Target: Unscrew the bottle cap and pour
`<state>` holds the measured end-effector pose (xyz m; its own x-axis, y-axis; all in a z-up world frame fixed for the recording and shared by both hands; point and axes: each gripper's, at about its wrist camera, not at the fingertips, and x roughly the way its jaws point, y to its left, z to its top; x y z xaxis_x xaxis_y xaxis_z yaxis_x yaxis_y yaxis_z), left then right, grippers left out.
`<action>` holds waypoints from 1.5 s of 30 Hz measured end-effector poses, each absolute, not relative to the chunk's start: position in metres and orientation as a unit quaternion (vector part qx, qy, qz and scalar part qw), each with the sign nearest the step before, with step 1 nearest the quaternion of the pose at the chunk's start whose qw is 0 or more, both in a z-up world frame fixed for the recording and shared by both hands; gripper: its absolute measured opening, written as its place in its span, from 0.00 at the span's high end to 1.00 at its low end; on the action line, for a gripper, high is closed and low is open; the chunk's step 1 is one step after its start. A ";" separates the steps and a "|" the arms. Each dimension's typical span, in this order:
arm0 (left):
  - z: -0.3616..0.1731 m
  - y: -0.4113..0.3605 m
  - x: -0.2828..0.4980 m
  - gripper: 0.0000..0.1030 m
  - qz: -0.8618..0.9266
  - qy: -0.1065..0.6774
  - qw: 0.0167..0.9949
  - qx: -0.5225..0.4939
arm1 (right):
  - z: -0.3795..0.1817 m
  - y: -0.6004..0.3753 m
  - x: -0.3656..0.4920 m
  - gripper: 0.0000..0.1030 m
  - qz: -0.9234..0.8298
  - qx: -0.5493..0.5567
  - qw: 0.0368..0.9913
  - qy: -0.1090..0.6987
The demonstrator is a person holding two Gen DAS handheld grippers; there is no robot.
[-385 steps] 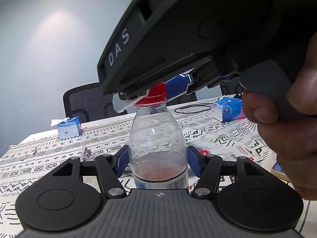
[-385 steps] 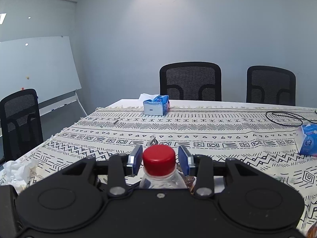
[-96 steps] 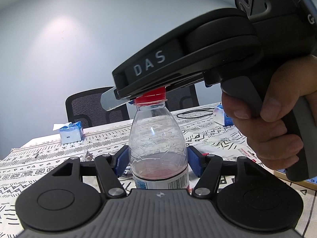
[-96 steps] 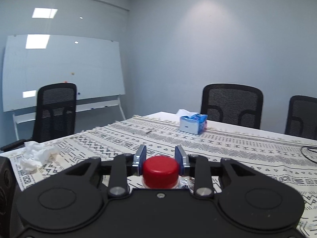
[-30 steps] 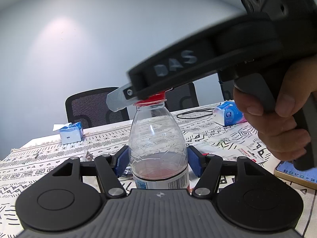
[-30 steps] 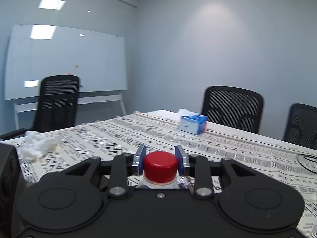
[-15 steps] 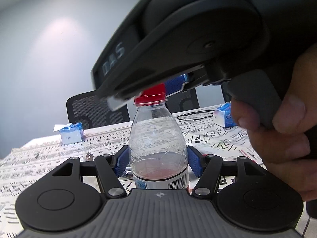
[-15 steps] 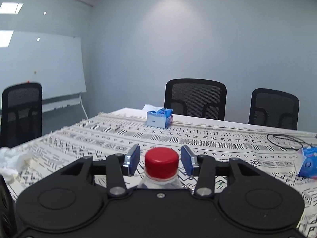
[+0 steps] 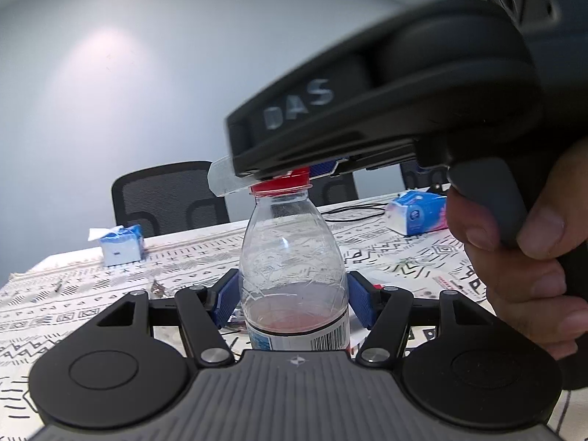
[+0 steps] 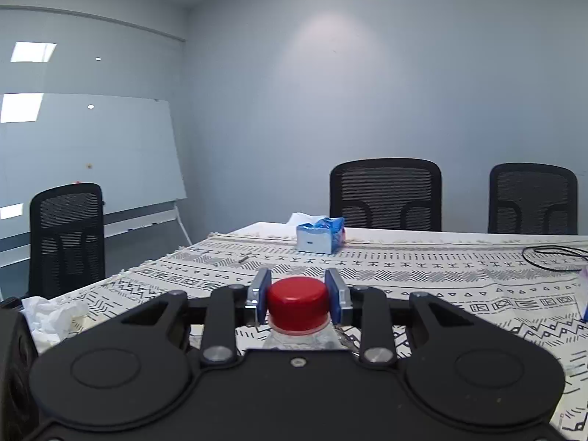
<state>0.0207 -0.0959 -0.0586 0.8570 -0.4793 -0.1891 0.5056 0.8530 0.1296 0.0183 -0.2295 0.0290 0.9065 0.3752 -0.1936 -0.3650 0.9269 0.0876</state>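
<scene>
Two grippers on one bottle [image 9: 292, 250], upright over the near part of the patterned bench [image 10: 441, 268]. Left gripper [image 9: 292, 294] clamped narrow round the lower body, blue pads pressed against the clear plastic just above the label. Right gripper [image 10: 297, 301] on top, jaws just closed in on the red cap [image 10: 297, 294], pads tight on both its sides. Gripped by a hand [image 9: 522, 257] at the right of the left-wrist view.

Likely trouble from here, by judgement only:
- Pads sliding round the smooth cap under too light a squeeze, giving a turn without any unscrewing.
- Whole bottle spinning inside the lower grip against a stiff thread.
- Thin, crinkled wall caving in under a harder clamp.
- Off-axis twist levering the bottle sideways and sloshing the shallow red liquid [image 9: 294, 318].
- Cap popping free and dropping onto the cloth.

Hidden or unclear:
- No cup or other vessel for the pour in either view.
- Bottle base covered by the left gripper's body, so no telling whether standing on the bench or lifted.
- Neck thread masked by the right gripper, so no reading of how far loosened.
- Right gripper motion-blurred in the left-wrist view.
- Label print too small to read.
</scene>
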 end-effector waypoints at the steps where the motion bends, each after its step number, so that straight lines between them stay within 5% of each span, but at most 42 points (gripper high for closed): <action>1: -0.059 -0.096 0.021 0.42 -0.257 0.075 0.960 0.087 | 0.029 -0.232 0.017 0.67 0.197 0.026 0.975 0.104; 12: -0.060 -0.097 0.015 0.42 -0.254 0.076 0.960 0.088 | 0.032 -0.247 0.015 0.66 0.253 0.024 0.962 0.099; 22: -0.059 -0.097 0.013 0.42 -0.251 0.077 0.961 0.087 | 0.036 -0.238 0.004 0.45 0.254 0.031 0.963 0.089; 33: -0.060 -0.096 0.016 0.42 -0.247 0.075 0.962 0.089 | 0.030 -0.233 0.005 0.46 0.226 0.004 0.970 0.085; 36: -0.061 -0.098 0.015 0.42 -0.247 0.074 0.962 0.092 | 0.027 -0.231 0.007 0.65 0.219 0.001 0.972 0.082; 45: -0.061 -0.096 0.015 0.42 -0.254 0.077 0.960 0.086 | 0.027 -0.232 0.006 0.66 0.222 0.003 0.971 0.084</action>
